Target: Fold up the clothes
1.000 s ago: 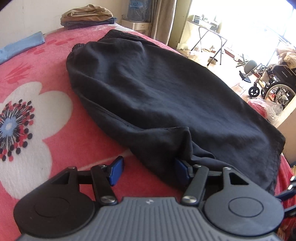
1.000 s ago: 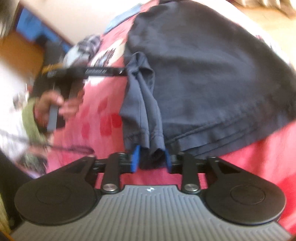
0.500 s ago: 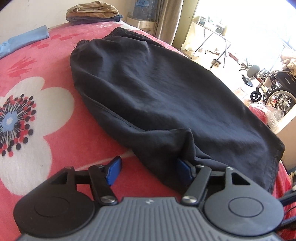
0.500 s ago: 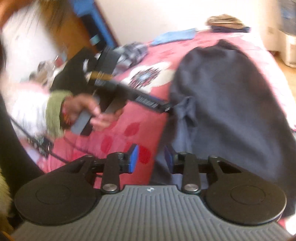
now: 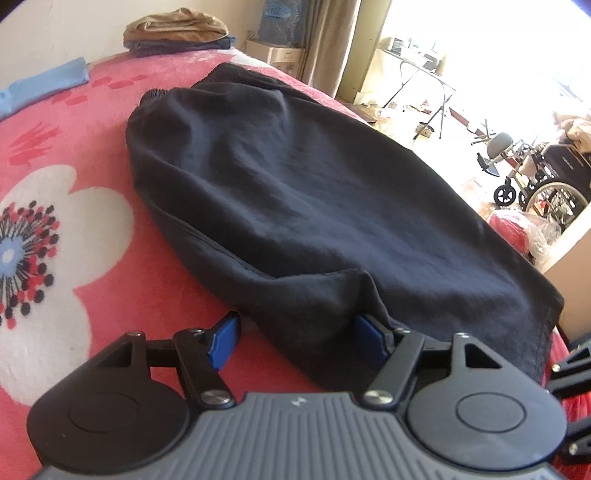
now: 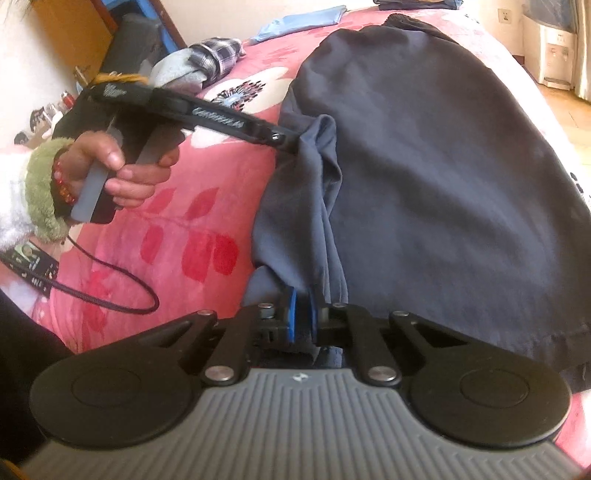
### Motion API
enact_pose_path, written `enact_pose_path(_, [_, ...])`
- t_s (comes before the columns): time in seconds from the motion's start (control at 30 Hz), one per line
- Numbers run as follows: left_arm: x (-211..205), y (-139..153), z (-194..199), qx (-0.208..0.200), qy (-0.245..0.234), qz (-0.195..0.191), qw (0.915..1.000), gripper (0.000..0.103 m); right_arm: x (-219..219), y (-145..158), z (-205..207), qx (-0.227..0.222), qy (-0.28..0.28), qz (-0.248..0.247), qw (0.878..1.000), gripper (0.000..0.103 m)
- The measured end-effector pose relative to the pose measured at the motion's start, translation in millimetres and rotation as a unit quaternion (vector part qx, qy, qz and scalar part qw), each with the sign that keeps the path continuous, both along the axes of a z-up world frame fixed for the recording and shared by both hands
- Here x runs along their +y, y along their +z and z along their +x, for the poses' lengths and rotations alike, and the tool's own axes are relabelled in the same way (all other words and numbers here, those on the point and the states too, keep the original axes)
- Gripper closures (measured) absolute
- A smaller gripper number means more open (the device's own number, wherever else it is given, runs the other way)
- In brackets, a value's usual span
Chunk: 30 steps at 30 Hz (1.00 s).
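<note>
Right wrist view showed the dark garment (image 6: 424, 177) spread lengthwise over the pink flowered bed (image 6: 177, 236), its near left corner bunched into a narrow ridge of cloth that ran straight down into the right gripper (image 6: 301, 317). That gripper's jaws were closing, the blue pads nearly together with a thin fold of the corner pinched between them. Left wrist view showed the same garment (image 5: 314, 206) from the other side: its near edge lay humped between the blue pads of the left gripper (image 5: 295, 341), whose jaws were opening and stood well apart, one pad on bare blanket, the other tucked under the cloth, so nothing was clamped there. From the right wrist view the left gripper (image 6: 284, 142) reached in from the person's hand (image 6: 125, 173) and touched the top of the bunched ridge. The main risk, as I judged it, was an uneven lift: with only a thin pinch on one corner and the other gripper loose, the cloth could slide out of the pads, or the corner could rise alone and drag the rest into a twisted heap instead of a clean fold. The bunching already present might also get folded in as a crease. The cable (image 6: 110, 291) looping on the bed near the hand could snag. Further off lay a folded stack (image 5: 173, 33) and a blue cloth (image 5: 44, 85) at the bed's far end, clear of the work.
</note>
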State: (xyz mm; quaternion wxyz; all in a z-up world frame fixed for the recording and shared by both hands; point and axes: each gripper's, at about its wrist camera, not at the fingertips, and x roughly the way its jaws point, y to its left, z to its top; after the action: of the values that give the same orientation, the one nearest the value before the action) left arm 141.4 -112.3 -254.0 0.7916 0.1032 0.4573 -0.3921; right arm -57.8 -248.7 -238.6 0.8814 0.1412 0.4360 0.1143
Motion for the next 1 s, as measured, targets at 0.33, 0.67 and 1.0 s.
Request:
enact_pose_path(0.33, [0, -4, 10, 0.027, 0.012, -0.016, 0.9995, 0.032, 6, 49, 29, -0.087, 0.068, -0.011, 0.994, 0.095])
enact_pose_path(0.67, [8, 2, 8, 0.052, -0.004, -0.034, 0.9981, 0.032, 2, -3, 73, -0.037, 0.026, -0.040, 0.998, 0.097])
enact_pose_path(1.0, [-8, -11, 14, 0.038, -0.002, -0.022, 0.9990, 0.031, 1, -3, 68, -0.041, 0.009, -0.045, 0.998, 0.097])
